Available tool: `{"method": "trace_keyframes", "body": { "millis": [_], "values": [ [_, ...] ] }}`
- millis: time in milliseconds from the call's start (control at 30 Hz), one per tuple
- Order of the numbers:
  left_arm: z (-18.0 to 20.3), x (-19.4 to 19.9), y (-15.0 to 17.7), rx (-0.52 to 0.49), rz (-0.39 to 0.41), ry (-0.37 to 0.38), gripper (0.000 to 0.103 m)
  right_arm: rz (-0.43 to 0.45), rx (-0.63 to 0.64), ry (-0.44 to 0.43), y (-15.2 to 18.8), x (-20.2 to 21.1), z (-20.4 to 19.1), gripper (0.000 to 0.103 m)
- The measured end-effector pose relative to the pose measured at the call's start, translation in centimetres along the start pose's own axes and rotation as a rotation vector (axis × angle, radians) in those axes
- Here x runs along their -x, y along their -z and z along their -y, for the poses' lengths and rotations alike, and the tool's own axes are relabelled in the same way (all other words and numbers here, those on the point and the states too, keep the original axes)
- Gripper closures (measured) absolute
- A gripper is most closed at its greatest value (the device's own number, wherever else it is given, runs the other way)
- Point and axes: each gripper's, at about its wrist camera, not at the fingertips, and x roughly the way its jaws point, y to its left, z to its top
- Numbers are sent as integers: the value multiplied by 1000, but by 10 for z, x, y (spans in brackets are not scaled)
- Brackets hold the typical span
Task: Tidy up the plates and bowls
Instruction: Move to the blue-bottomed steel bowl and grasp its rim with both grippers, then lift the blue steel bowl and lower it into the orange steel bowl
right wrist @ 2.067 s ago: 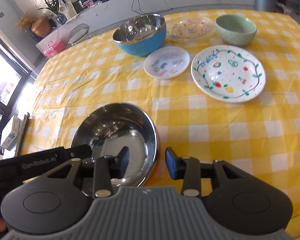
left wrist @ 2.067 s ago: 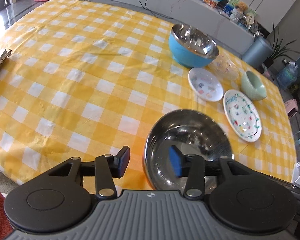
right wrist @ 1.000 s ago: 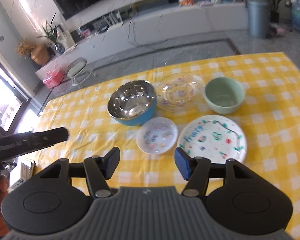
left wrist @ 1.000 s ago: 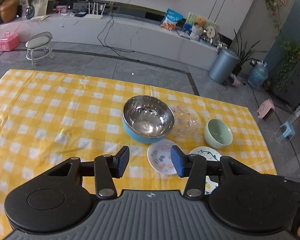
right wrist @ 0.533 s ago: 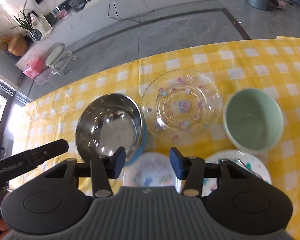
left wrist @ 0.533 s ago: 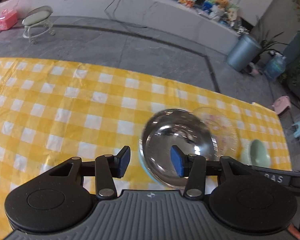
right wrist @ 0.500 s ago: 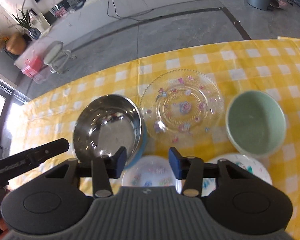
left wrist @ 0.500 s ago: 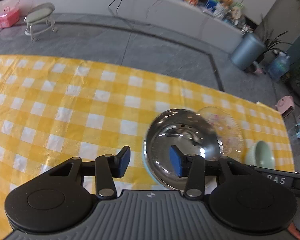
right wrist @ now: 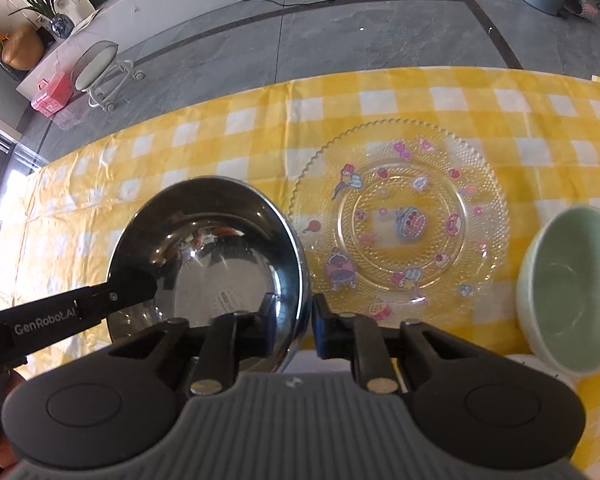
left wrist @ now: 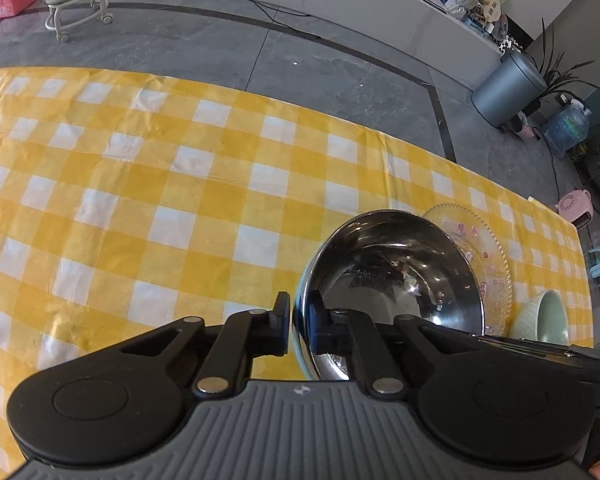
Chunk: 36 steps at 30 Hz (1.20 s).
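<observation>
I have both grippers pinched on the rim of the steel bowl (right wrist: 208, 256), which sits on the desk (left wrist: 140, 184) with its yellow checked cloth, just beside the clear glass plate (right wrist: 400, 224). My left gripper (left wrist: 298, 326) has just been closing and now clamps the bowl's left rim, one pad outside the wall and one inside. My right gripper (right wrist: 306, 330) has just been closing too and grips the right rim the same way, narrow, with the thin steel wall between its pads. To do this step well, I judge I should keep both grips equally firm and raise the two sides together, so the bowl stays flat and does not twist or slip from the smooth metal. I should lift straight up before moving sideways, since the glass plate lies almost against the bowl and the green bowl (right wrist: 572, 292) stands only a little further right. Both my hands are tipped steeply downward over the bowl from the near side, and the left gripper's black body reaches in across the bowl in the right wrist view.
</observation>
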Motion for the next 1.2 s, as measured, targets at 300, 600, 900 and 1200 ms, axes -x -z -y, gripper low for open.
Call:
{"method": "trace_keyframes", "body": {
  "millis": [300, 600, 900, 1200],
  "values": [
    [9, 34, 7, -34, 36, -33, 97, 17, -13, -5, 4, 22, -6, 94],
    [17, 110, 48, -7, 73, -93, 98, 50, 64, -18, 47, 89, -32, 96],
    [16, 179, 116, 38, 76, -64, 97, 32, 147, -10, 126, 166, -51, 96],
    [19, 215, 178, 44, 39, -60, 96, 14, 179, 5, 198, 207, -49, 95]
  ]
}}
